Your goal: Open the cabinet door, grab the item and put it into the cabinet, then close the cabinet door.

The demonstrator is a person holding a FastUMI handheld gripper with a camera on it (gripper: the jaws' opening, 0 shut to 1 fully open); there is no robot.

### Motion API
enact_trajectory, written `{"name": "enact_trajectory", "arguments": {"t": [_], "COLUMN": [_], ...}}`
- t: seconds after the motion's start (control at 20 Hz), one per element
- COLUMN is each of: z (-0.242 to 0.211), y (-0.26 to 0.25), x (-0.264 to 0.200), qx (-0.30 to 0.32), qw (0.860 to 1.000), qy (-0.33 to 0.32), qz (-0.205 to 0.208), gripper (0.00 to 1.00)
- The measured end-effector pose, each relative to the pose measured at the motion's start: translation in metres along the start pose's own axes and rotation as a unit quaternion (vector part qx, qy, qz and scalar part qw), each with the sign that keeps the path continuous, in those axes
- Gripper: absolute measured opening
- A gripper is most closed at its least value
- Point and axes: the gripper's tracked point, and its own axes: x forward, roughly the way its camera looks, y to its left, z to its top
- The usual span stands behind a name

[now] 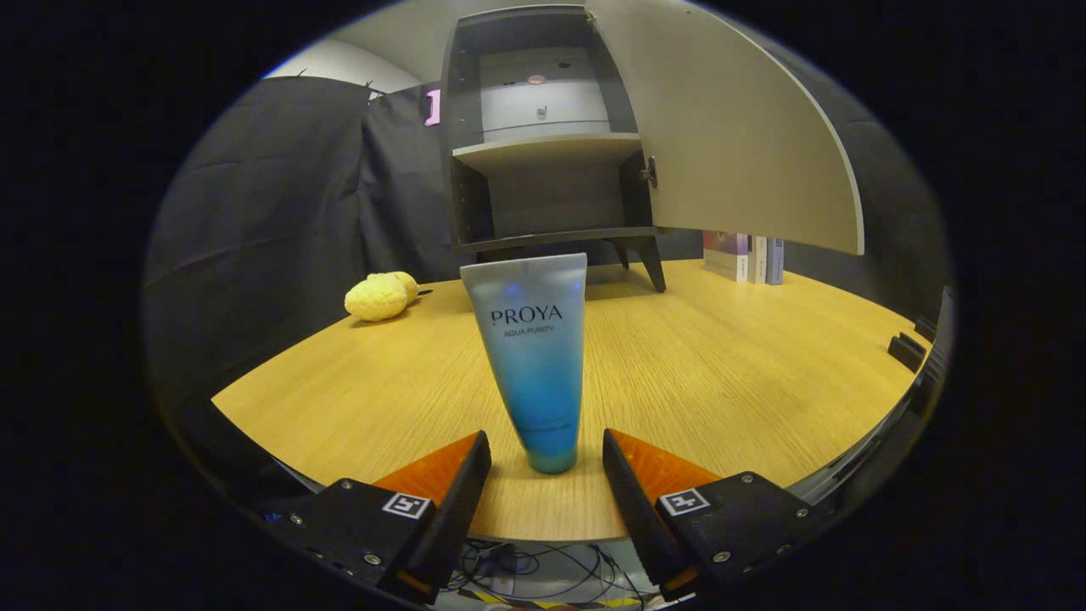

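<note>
A blue-to-grey cosmetic tube point(536, 356) stands cap-down on the wooden table point(721, 373), just ahead of my fingertips and in line with the gap between them. My gripper point(546, 454) is open; neither finger touches the tube. Beyond the tube stands a dark cabinet point(543, 144) on short legs, with a pale shelf across its middle. Its light door point(730, 127) is swung wide open to the right. The lower compartment behind the tube holds nothing that I can see.
A yellow knobbly object point(380, 296) lies on the table to the left of the cabinet. A few books point(747, 256) stand under the open door at the right. Cables point(526, 568) hang below the table's near edge.
</note>
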Motion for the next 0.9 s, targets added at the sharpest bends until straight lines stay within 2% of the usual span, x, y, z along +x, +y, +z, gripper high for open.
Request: {"name": "enact_trajectory", "arguments": {"t": [0.1,0.15,0.2,0.3,0.6,0.9], "z": [0.005,0.008,0.006,0.012,0.079,0.15], "y": [-0.002,-0.006,-0.003,0.0,0.004,0.009], "x": [0.008,0.004,0.01,0.009,-0.008,-0.022], "qx": [-0.015,-0.037,-0.049,-0.054,-0.056,-0.037], "qw": [1.0,0.999,0.999,0.998,0.998,0.999], "qy": [-0.009,-0.001,0.006,0.016,0.003,0.005], "qz": [-0.005,-0.012,-0.007,-0.002,-0.004,-0.034], "gripper": [0.69,0.51,0.45,0.42,0.42,0.42]}}
